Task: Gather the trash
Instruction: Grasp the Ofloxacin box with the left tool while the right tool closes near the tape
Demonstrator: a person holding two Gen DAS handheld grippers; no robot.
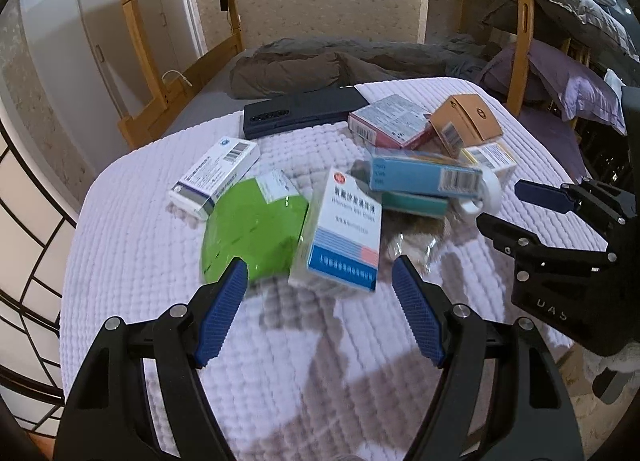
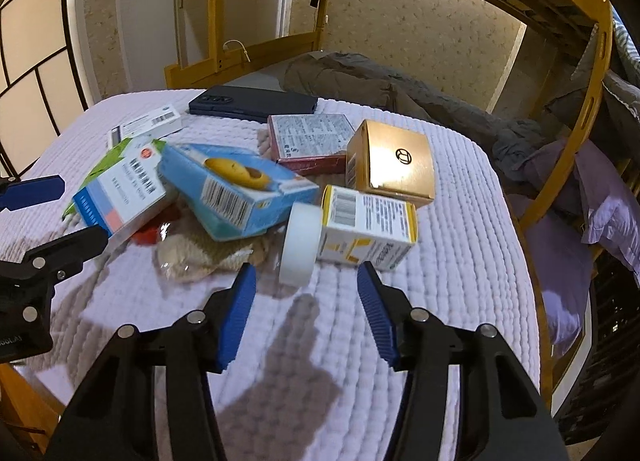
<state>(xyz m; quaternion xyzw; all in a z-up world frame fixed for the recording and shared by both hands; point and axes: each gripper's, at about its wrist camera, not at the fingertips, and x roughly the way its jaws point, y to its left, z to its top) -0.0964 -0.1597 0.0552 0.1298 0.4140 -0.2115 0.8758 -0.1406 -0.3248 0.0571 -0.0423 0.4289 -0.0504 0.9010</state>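
Note:
A pile of trash lies on a lilac quilted table [image 1: 120,261]. My left gripper [image 1: 320,273] is open and empty, just short of a white-and-blue medicine box [image 1: 346,229] and a green packet [image 1: 252,229]. My right gripper [image 2: 306,277] is open and empty, just short of a white tape roll [image 2: 300,245] and a yellow-and-white box [image 2: 368,227]. A blue box [image 2: 240,189], a gold box [image 2: 394,163], a pink box [image 2: 310,141] and a clear plastic bag [image 2: 192,257] lie in the pile. The right gripper also shows in the left wrist view [image 1: 500,201].
A dark phone [image 1: 300,111] lies at the table's far edge, and a white barcode box [image 1: 216,175] at the left. Behind is a wooden bunk bed [image 1: 132,41] with grey bedding [image 1: 320,65]. Purple pillows [image 1: 576,89] are at the right.

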